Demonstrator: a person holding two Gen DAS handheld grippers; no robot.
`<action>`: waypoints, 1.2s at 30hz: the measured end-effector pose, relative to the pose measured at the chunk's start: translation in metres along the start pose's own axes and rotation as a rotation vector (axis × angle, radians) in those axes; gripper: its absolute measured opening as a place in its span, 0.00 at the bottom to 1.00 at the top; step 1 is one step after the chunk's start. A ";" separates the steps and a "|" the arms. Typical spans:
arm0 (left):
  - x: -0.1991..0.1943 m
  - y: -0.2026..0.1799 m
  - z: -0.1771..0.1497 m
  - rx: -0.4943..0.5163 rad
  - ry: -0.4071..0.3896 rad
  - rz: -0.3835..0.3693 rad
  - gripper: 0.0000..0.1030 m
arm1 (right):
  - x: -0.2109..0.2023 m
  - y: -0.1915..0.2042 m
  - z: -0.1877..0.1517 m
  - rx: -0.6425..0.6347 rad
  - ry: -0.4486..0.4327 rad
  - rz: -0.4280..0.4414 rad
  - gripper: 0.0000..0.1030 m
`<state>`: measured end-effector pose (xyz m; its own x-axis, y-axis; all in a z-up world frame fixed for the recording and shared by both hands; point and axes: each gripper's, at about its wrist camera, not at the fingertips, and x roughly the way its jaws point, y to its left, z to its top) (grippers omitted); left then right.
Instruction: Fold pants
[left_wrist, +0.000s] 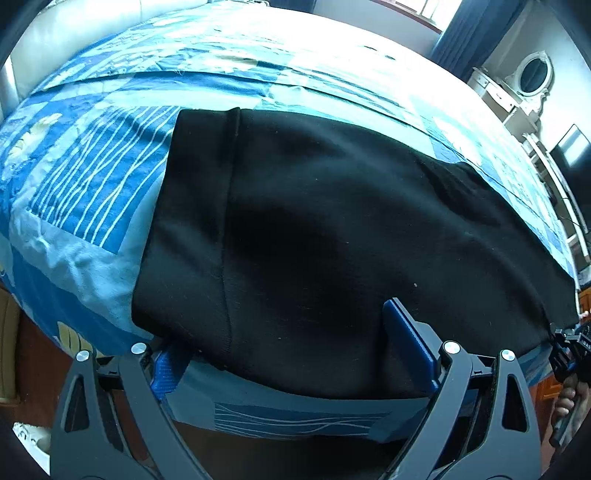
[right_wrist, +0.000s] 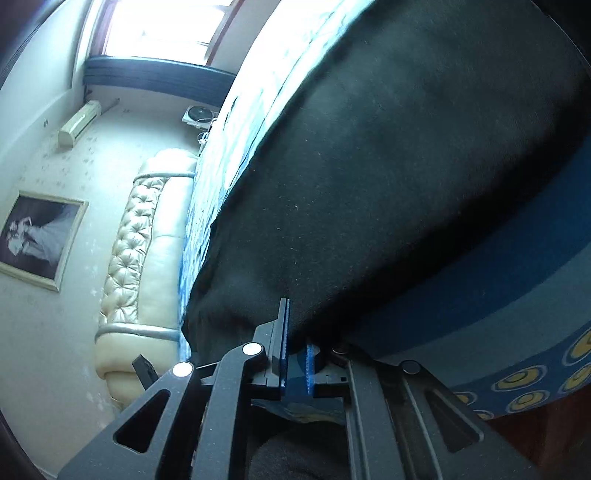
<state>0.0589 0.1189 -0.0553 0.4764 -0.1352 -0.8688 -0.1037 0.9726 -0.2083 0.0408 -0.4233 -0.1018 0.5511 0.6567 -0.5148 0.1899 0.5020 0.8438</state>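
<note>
Black pants (left_wrist: 332, 229) spread flat across a bed (left_wrist: 92, 206), over a blue patchwork bedspread with white wavy stripes and pale panels. Waistband end (left_wrist: 192, 221) toward the left of the left wrist view, set off by a vertical seam; the rest of the cloth running right, toward the bed's near corner. Near edge of the pants lying along the bed's front edge, hanging just over it.

Left gripper (left_wrist: 291, 354) low at that front edge, jaws spread wide: one blue pad (left_wrist: 410, 343) standing up against the black cloth on the right, the other (left_wrist: 168, 369) at the left below the waistband corner. Cloth lying between the pads, not pinched by them.

Right gripper (right_wrist: 297, 350) at the far right of the left wrist view, a hand wrapped round its handle (left_wrist: 567, 398). In its own view, jaws clenched, blue pads brought nearly together on the lower edge of the black cloth, a fold of it caught between them.

No containers among the things in view, so nothing held in any. Beyond the bed: a tufted cream headboard (right_wrist: 147, 258), a framed picture (right_wrist: 37, 240) on the wall, a bright window (right_wrist: 162, 26), a white dresser with an oval mirror (left_wrist: 532, 77).
</note>
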 end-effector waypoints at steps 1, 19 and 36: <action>0.001 0.000 0.000 0.009 0.004 0.002 0.92 | -0.002 0.000 -0.001 0.003 0.004 0.002 0.10; -0.059 -0.048 0.012 0.133 -0.176 -0.084 0.89 | 0.006 0.125 0.029 -0.500 0.149 -0.047 0.49; 0.004 -0.043 0.007 0.107 -0.013 -0.073 0.92 | 0.284 0.214 0.090 -0.779 0.478 -0.196 0.49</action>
<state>0.0715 0.0779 -0.0461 0.4908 -0.2047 -0.8469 0.0254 0.9749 -0.2210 0.3110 -0.1800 -0.0543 0.1413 0.5951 -0.7911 -0.4492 0.7507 0.4845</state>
